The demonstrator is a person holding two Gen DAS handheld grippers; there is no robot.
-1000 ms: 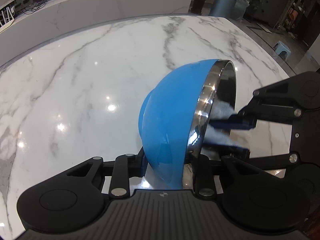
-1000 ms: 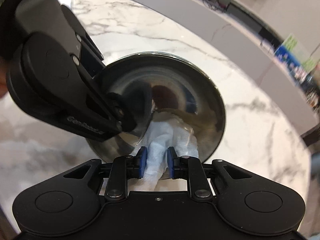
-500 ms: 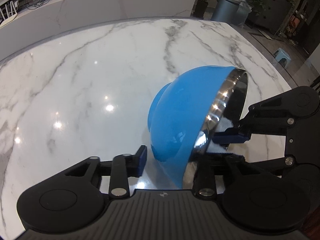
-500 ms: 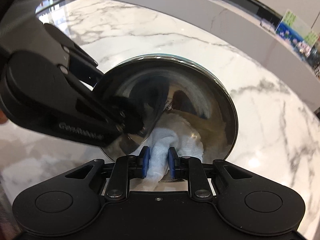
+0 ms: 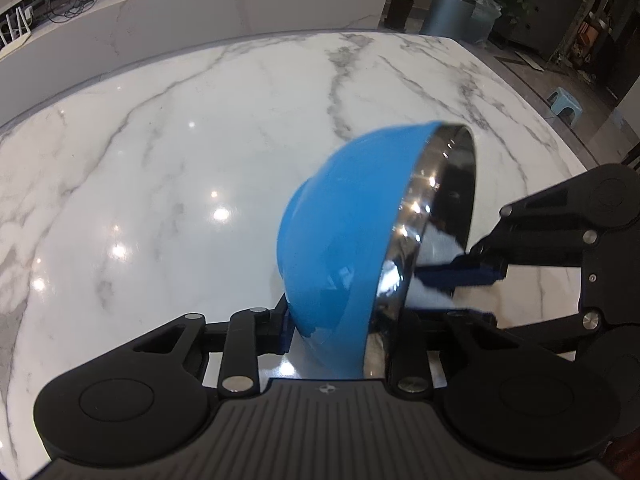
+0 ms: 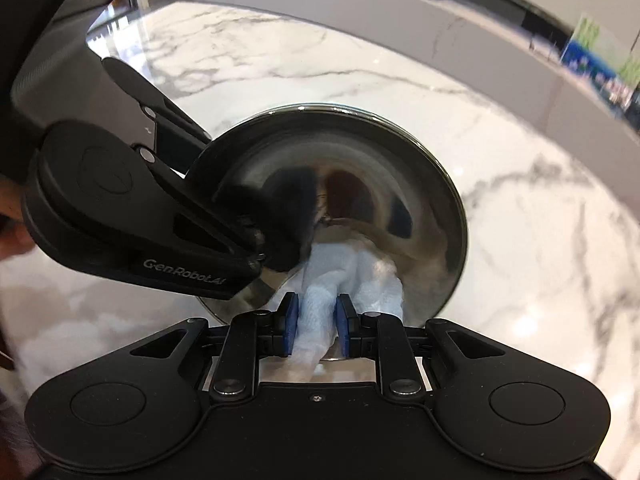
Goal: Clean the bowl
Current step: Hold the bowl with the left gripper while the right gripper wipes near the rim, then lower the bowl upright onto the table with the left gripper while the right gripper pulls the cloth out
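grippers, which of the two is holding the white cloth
The right tool: its blue pads pinch the white cloth inside the bowl. The left tool clamps the bowl's rim instead.

Only readable text: "GenRobot.AI", light lettering along the lower edge of the black finger arm of the left gripper (image 6: pixel 256 258), seen in the right wrist view. A colourful sign or poster (image 6: pixel 596 60) on the far counter is too blurred to read. Small emblem on the gripper body in the left wrist view, no legible letters.
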